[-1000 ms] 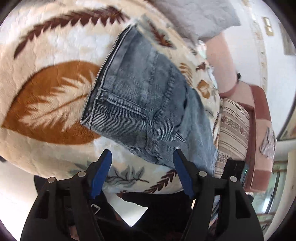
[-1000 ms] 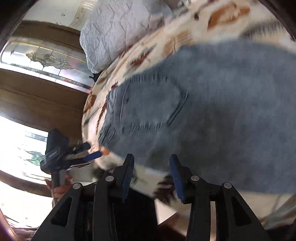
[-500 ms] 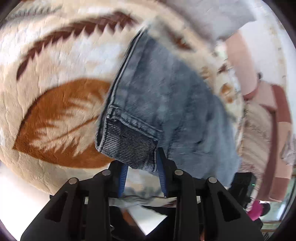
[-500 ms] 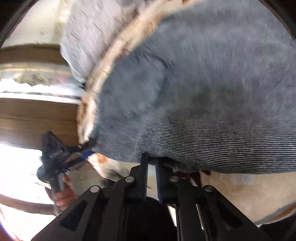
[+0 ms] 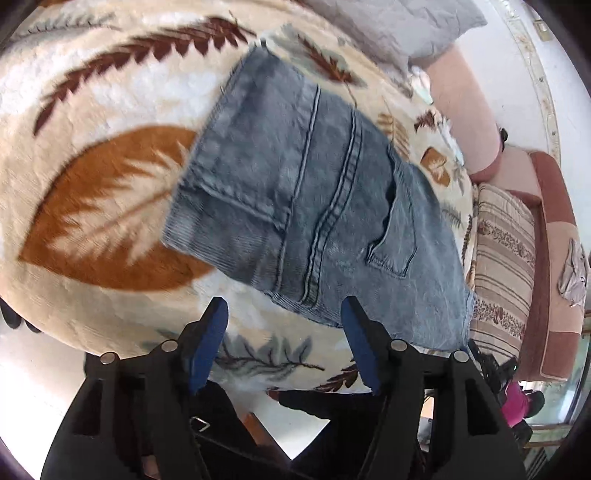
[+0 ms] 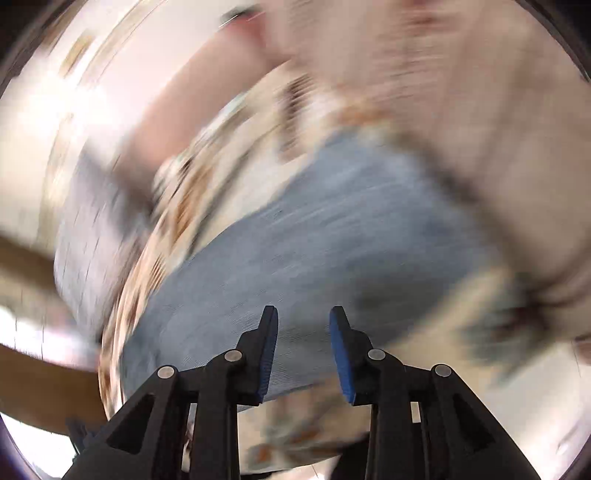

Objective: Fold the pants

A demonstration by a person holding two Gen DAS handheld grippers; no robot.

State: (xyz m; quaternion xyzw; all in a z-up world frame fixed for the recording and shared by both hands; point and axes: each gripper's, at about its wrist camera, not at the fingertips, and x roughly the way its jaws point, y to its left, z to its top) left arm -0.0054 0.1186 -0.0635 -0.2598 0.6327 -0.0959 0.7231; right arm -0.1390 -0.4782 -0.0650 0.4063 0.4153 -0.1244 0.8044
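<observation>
faded blue denim pants [image 5: 314, 206] lie folded into a compact bundle on a cream fleece blanket with brown and rust leaf prints [image 5: 96, 155]. in the left wrist view a back pocket and doubled seams face up, and the near edge of the bundle sits just ahead of the left gripper [image 5: 284, 314]. its blue-padded jaws stand spread wide with nothing between them, hovering over the blanket's front edge, apart from the denim. a grey quilted pillow [image 5: 399, 26] rests at the far end of the blanket, and a striped beige cushion [image 5: 506, 258] lies beside a pink and brown upholstered sofa arm [image 5: 554, 236] to the right.

the right wrist view is heavily smeared by motion blur. the right gripper [image 6: 303, 317] shows its blue pads parted, empty, with the blurred blue denim [image 6: 332, 240] spread directly ahead of and beneath the fingertips; whether they touch the cloth cannot be told. the patterned blanket [image 6: 480, 147] surrounds the pants there too.
</observation>
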